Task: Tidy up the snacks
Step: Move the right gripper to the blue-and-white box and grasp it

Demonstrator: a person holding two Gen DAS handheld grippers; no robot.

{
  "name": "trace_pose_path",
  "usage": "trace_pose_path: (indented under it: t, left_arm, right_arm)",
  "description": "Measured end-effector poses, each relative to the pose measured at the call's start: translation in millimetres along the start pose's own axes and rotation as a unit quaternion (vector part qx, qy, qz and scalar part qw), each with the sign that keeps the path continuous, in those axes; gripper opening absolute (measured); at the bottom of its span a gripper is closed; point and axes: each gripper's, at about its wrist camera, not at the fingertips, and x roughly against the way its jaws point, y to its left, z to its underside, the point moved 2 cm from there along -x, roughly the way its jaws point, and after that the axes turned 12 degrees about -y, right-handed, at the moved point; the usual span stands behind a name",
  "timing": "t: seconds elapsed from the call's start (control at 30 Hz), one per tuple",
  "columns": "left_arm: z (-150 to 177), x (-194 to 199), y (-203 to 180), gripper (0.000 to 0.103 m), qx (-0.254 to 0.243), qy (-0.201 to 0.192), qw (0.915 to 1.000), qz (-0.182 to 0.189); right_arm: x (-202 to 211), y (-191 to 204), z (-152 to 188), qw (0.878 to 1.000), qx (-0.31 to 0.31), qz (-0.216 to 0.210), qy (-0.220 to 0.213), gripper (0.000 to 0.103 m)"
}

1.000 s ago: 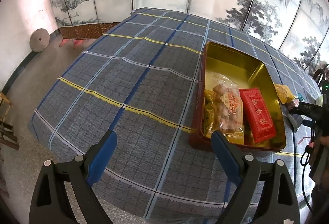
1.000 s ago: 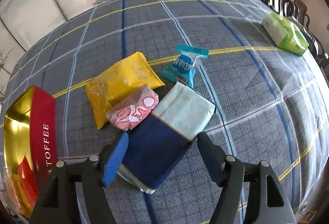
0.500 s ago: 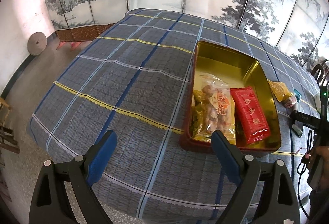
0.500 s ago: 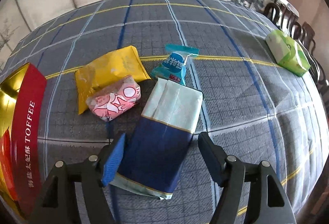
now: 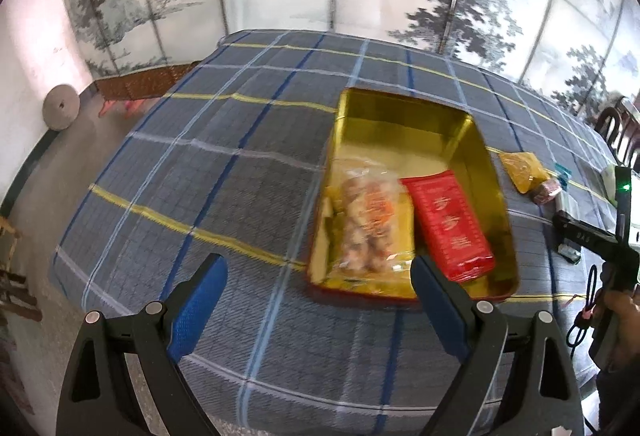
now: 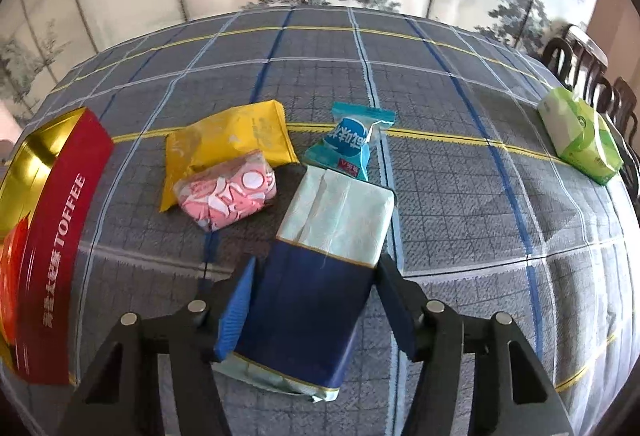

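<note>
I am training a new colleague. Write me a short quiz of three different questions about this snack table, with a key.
1. True or false: the right gripper has its fingers on both sides of the navy and pale-green pack.
2. Which snack already lies in the gold tin? A) red packet B) pink packet C) yellow packet
3. Fill in: the left gripper is open and holds ____.

Key: 1 true; 2 A; 3 nothing.
</note>
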Motion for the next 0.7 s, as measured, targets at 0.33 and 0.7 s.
trace_pose_path:
  t: [0.33,0.7]
  left_arm:
    - [-9.5,-10.2,-75.8,0.091,-0.061,-0.003,0.9971,0.045]
    - [-14.8,-22.6,-169.4,0.091,-0.126,-0.012,0.9861,0.108]
  right_arm:
    - [12.0,-19.9,11.7,0.995,0.08,-0.046,-0.023,0.056]
    - [-3.6,-76.0,-3.1,0.995,0.074,-0.051,-0.034,0.056]
